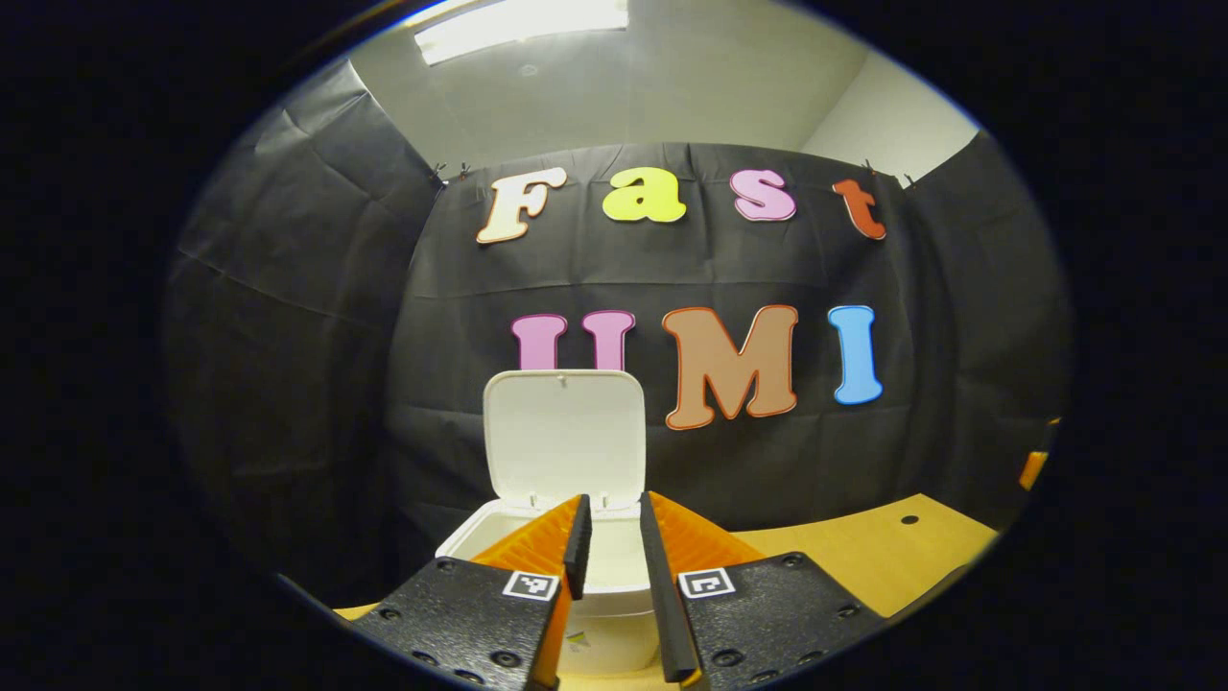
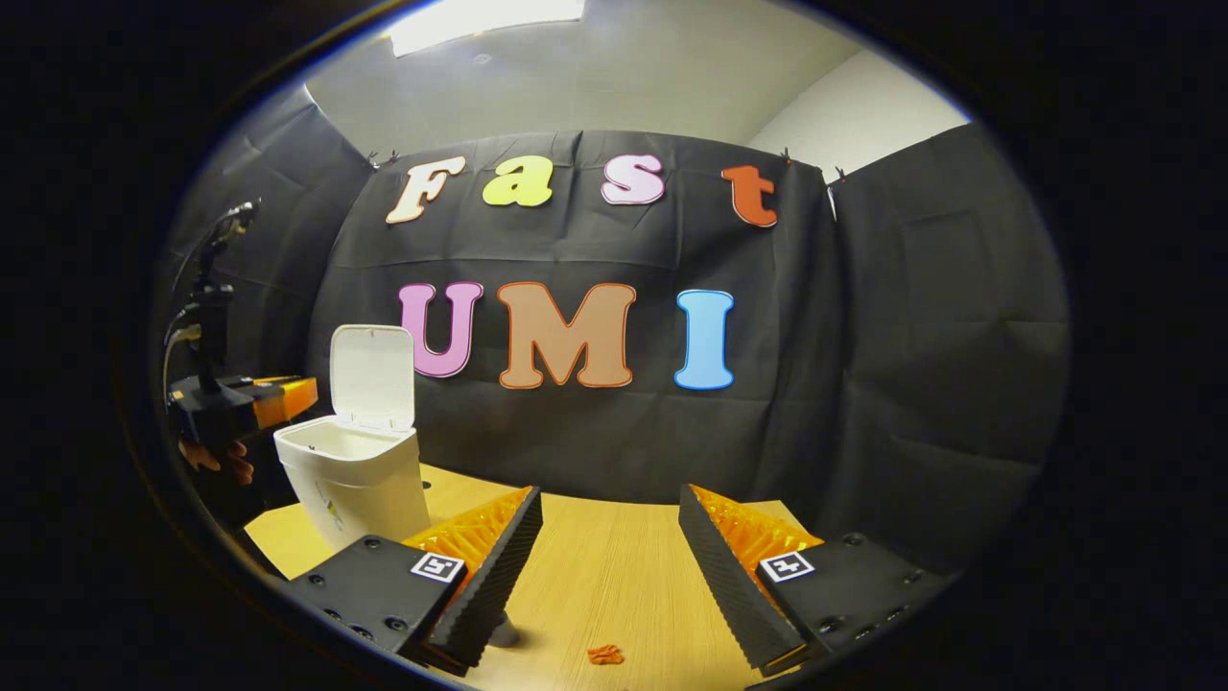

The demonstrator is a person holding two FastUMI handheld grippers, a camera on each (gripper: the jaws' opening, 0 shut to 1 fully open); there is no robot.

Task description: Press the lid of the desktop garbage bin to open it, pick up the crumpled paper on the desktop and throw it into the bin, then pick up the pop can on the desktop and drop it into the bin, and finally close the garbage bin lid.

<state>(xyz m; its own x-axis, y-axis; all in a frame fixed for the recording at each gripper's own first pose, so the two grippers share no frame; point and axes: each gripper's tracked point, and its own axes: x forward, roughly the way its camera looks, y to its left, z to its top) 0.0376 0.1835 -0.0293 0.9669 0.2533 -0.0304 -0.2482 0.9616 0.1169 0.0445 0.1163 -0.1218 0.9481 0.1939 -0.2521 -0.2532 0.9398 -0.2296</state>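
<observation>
Booth wall (image 2: 595, 432) of black cloth closes the scene ahead of both tools, with a pale ceiling and a ceiling light (image 1: 523, 19) above. The wooden tabletop (image 2: 614, 566) spreads beneath and ahead of the right tool; in the left gripper view it shows to the right of the left tool, bearing a small dark hole (image 1: 909, 519).

Garbage bin (image 1: 614, 566), white, stands directly ahead of the left tool (image 1: 614, 537), its lid (image 1: 564, 437) raised upright at the far side and its mouth open just beyond the fingertips. In the right gripper view the bin (image 2: 360, 489) stands on the tabletop ahead and to the left of the right tool (image 2: 610, 537), lid (image 2: 372, 376) likewise up.

The left tool's fingers stand nearly together, a narrow gap between them, with nothing gripped (the bin's interior shows through the gap). The right tool's fingers are spread wide apart and hold nothing; bare tabletop lies between them.

At the far left of the right gripper view, just beside the bin, the other tool appears with the hand (image 2: 216, 459) holding it, and a dark stand (image 2: 206, 307) behind.

A small orange scrap (image 2: 605, 655) lies on the tabletop below and between the right tool's fingers, touching neither
</observation>
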